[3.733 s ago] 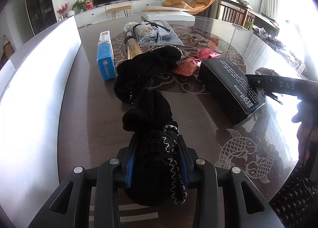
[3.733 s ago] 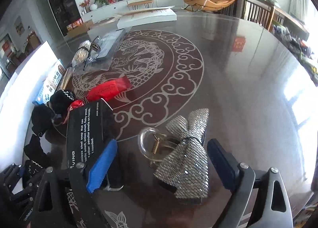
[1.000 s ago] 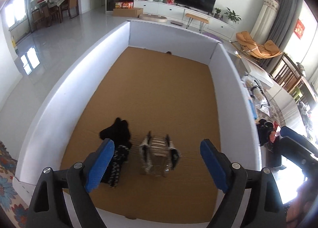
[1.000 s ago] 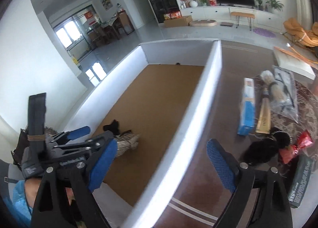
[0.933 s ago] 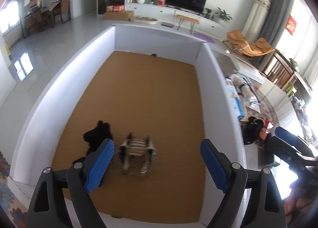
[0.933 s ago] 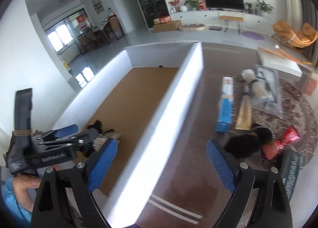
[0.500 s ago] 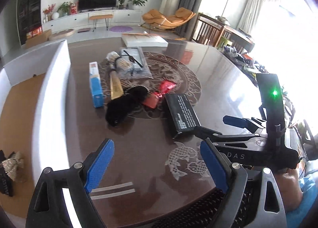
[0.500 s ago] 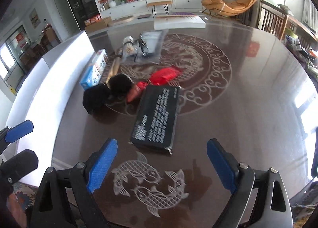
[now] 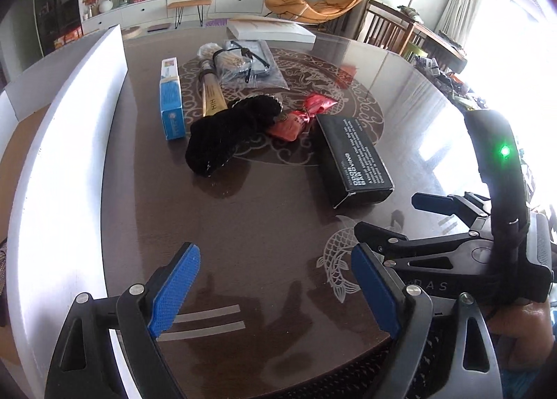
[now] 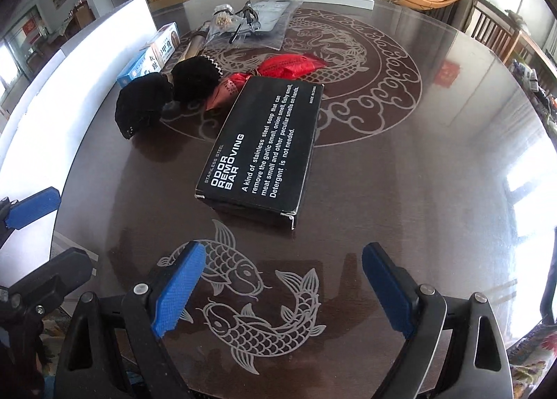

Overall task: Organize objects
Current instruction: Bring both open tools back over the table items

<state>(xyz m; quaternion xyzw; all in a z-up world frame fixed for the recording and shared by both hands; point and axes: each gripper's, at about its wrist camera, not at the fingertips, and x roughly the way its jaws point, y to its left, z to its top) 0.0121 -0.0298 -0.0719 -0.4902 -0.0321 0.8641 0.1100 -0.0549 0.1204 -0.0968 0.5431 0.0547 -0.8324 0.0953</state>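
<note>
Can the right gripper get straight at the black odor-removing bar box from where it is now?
Probably yes: the right gripper is open, and only bare table lies between it and the black odor-removing bar box.

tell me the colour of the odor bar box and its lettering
Black box with white lettering, clearest in the right wrist view.

black box [image 10: 260,148] flat, black sock [image 9: 229,132] beside

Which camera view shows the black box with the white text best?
The right wrist view: the black box lies near and central, its print readable. The left wrist view shows the same box smaller, off to the right, its text foreshortened.
</note>
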